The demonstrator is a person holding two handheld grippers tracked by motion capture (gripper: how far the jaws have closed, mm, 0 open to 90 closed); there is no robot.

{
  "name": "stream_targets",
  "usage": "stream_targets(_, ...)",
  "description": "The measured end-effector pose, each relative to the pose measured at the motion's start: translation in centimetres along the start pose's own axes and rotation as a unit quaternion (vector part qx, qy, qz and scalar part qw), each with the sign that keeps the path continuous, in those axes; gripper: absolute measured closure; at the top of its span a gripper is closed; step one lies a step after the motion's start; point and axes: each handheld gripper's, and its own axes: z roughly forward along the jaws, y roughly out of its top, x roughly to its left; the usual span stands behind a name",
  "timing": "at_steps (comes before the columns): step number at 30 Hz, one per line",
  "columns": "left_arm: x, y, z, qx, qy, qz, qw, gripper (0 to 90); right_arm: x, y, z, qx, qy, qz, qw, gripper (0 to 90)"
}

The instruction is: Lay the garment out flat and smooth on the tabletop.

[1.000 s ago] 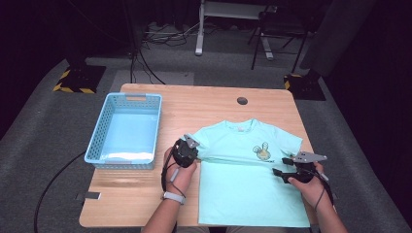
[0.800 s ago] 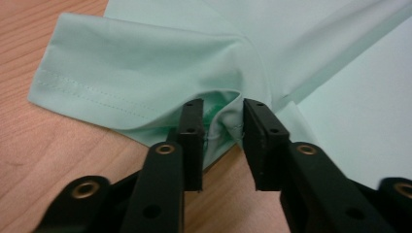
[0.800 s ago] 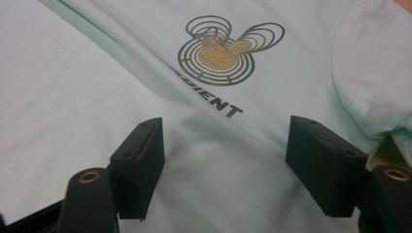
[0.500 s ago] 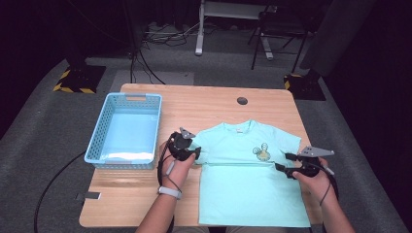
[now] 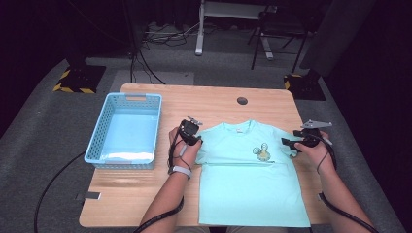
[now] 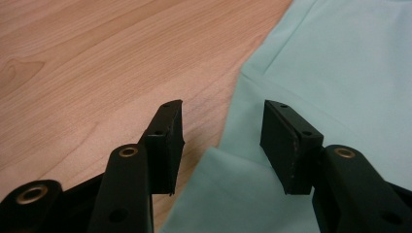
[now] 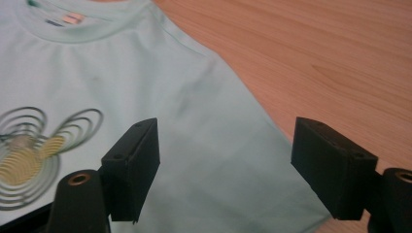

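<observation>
A mint-green T-shirt [image 5: 243,189] lies flat, front up, on the wooden table [image 5: 214,99], collar at the far side, with a yellow-and-grey print [image 5: 263,153] on the chest. My left gripper [image 5: 190,135] hovers at the shirt's left sleeve. Its jaws have just been opening, and in the left gripper view the left gripper [image 6: 221,141] stands open over the folded sleeve edge of the shirt [image 6: 340,58], with no pad pressing. My right gripper [image 5: 294,142] is at the right sleeve. Its jaws have also just been opening. The right gripper [image 7: 226,160] gapes wide above the shoulder cloth [image 7: 194,97], gripping nothing.
A light-blue plastic basket [image 5: 119,159] stands on the table's left part, close to my left hand. A round cable hole [image 5: 242,101] is in the tabletop beyond the collar. Bare wood [image 7: 330,48] lies right of the shirt. Chair legs and cables are on the floor behind.
Both hands have moved toward the far side of the table, up along the shirt's edges to the sleeves. The left jaws, shut a second ago, have opened.
</observation>
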Motion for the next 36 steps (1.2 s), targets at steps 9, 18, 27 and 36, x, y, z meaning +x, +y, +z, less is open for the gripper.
stream_targets(9, 0.7, 2.3, 1.8, -0.001, 0.029, 0.016, 0.9994, 50.5, -1.4, -1.0, 1.3, 0.034, -0.014, 0.006, 0.9993, 25.5)
stream_targets(18, 1.4, 3.7, 3.1, -0.008, 0.026, 0.006, 0.9996, 49.5, -1.5, -1.0, 1.4, 0.034, -0.017, 0.009, 0.9992, 23.7)
stream_targets(27, -1.3, 1.0, -1.9, -0.073, -0.062, 0.015, 0.9953, 43.8, 2.4, -0.2, 0.2, -0.009, 0.037, -0.021, 0.9990, 25.6)
stream_targets(36, -3.8, -0.5, 0.0, -0.026, -0.098, 0.052, 0.9935, 42.1, 5.8, -0.5, 2.2, 0.020, 0.074, -0.062, 0.9951, 24.7)
